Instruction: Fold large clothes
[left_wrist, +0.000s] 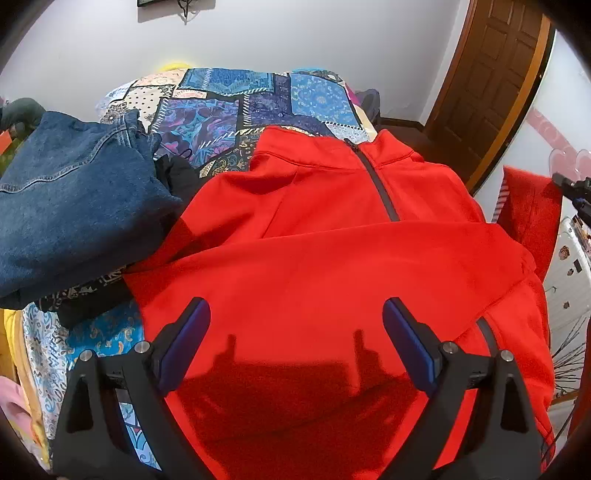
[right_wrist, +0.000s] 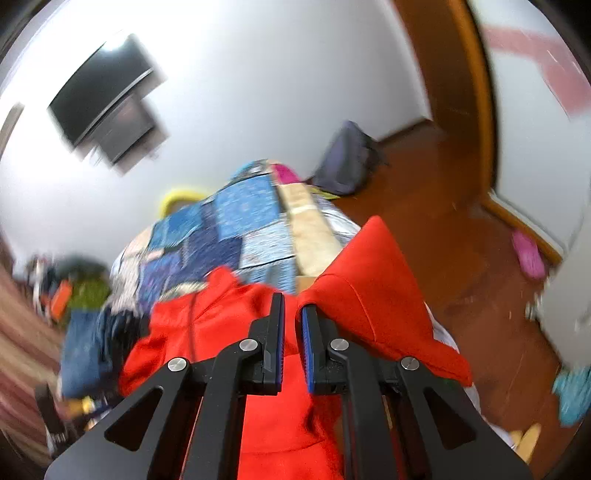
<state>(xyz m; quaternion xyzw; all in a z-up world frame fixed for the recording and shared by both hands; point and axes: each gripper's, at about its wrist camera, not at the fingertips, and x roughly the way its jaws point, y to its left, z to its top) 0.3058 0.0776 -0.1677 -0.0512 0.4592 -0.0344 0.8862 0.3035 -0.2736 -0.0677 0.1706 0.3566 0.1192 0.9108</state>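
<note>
A red zip-neck jacket (left_wrist: 332, 240) lies spread on the bed, collar at the far end, with one sleeve folded across its body. My left gripper (left_wrist: 295, 306) hovers over its near part, jaws wide open with nothing between them. In the right wrist view, my right gripper (right_wrist: 292, 304) is shut on a fold of the red jacket (right_wrist: 369, 295), which drapes up over its fingers. In the left wrist view a raised flap of red cloth (left_wrist: 532, 214) shows at the right edge, beside a black tool part (left_wrist: 574, 190).
A folded denim garment (left_wrist: 74, 206) lies left of the jacket with a black garment (left_wrist: 177, 173) beside it, all on a patchwork bedspread (left_wrist: 229, 110). A wooden door (left_wrist: 491, 74) stands at the far right. A dark backpack (right_wrist: 343, 162) sits on the wooden floor (right_wrist: 461, 258).
</note>
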